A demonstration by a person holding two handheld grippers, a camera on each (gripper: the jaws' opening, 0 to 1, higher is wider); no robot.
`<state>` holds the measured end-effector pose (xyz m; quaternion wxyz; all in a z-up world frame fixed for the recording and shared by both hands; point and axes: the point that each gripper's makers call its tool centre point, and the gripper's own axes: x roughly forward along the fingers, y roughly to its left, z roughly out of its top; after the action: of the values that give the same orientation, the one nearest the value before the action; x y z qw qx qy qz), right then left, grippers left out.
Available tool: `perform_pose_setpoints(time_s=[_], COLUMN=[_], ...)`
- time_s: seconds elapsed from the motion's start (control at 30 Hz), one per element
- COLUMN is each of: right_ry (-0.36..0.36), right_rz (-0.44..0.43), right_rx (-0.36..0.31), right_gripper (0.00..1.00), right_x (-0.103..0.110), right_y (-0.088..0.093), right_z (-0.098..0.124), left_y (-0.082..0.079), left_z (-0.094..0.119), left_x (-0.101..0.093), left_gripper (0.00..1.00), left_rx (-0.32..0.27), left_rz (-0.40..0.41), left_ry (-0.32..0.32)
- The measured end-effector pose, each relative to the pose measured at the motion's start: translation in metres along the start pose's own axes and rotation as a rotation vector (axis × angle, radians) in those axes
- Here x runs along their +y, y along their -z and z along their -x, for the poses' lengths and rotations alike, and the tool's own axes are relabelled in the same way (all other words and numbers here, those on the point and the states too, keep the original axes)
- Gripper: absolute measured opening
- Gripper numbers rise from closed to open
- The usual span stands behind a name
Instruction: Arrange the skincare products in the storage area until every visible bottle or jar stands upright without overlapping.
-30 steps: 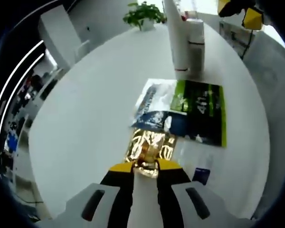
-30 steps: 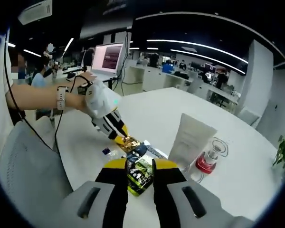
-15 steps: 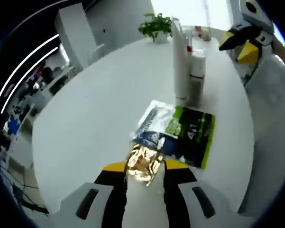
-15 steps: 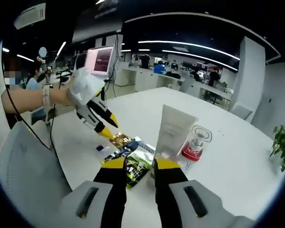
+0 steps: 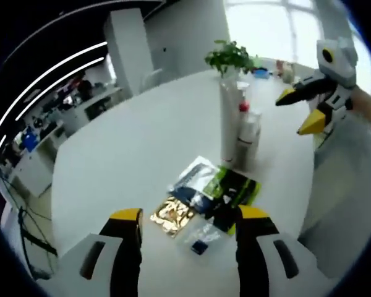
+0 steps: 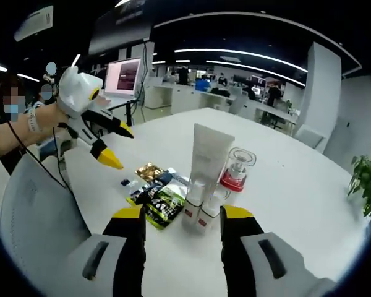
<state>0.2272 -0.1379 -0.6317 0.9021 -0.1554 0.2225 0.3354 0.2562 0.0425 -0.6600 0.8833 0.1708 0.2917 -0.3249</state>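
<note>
1. The left gripper (image 5: 188, 224) hangs above a round white table (image 5: 123, 154), its yellow-tipped jaws spread wide with nothing between them.
2. Just ahead of those jaws lies a flat pile of sachets: a gold foil sachet (image 5: 172, 215) nearest, a green and black sachet (image 5: 234, 192) beyond it to the right, and a blue and white sachet (image 5: 196, 179) overlapping both.
3. Farther ahead of the pile, a tall white tube (image 5: 229, 124) stands upright, touching a small red-capped bottle (image 5: 247, 130) beside it.
4. The right gripper (image 6: 181, 218) is also spread wide and empty, held off the table.
5. Directly ahead of it stand the tube (image 6: 207, 167), two small white bottles (image 6: 198, 210) at its foot, and a clear bottle with a red base (image 6: 235, 170) behind, all upright and crowded together.
6. Judgement: the bottles look arranged; the sachets are flat and overlapping.
7. Risk: reaching for a sachet with jaws this wide could sweep neighbouring sachets along the smooth table.
8. Risk: the bottles stand so tightly that nudging the tall tube would likely topple the small ones.
9. Risk: thin foil may slip from the jaws.
</note>
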Motion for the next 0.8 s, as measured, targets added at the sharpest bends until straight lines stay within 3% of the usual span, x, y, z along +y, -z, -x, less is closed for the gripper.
perform_pose_setpoints(time_s=[0.2,0.3,0.57,0.8], right_ry=[0.004,0.012,0.01,0.018], right_rz=[-0.005,-0.017,-0.04,-0.046], right_rx=[0.028,0.032,0.033,0.03], right_gripper=[0.75,0.81,0.89,0.92], right_x=[0.0,0.0,0.003,0.005], right_y=[0.009,0.01,0.01,0.005], right_z=[0.007,0.014,0.03,0.043], left_y=[0.0,-0.001,-0.008,-0.007], left_z=[0.014,0.022,0.043,0.054], left_x=[-0.009,-0.012,-0.024,-0.033], left_gripper=[0.71,0.81,0.87,0.94], left_rx=[-0.019,-0.038,-0.107,-0.113], left_rz=[0.052,0.075,0.108,0.14], left_ry=[-0.019,-0.038,-0.051,-0.055])
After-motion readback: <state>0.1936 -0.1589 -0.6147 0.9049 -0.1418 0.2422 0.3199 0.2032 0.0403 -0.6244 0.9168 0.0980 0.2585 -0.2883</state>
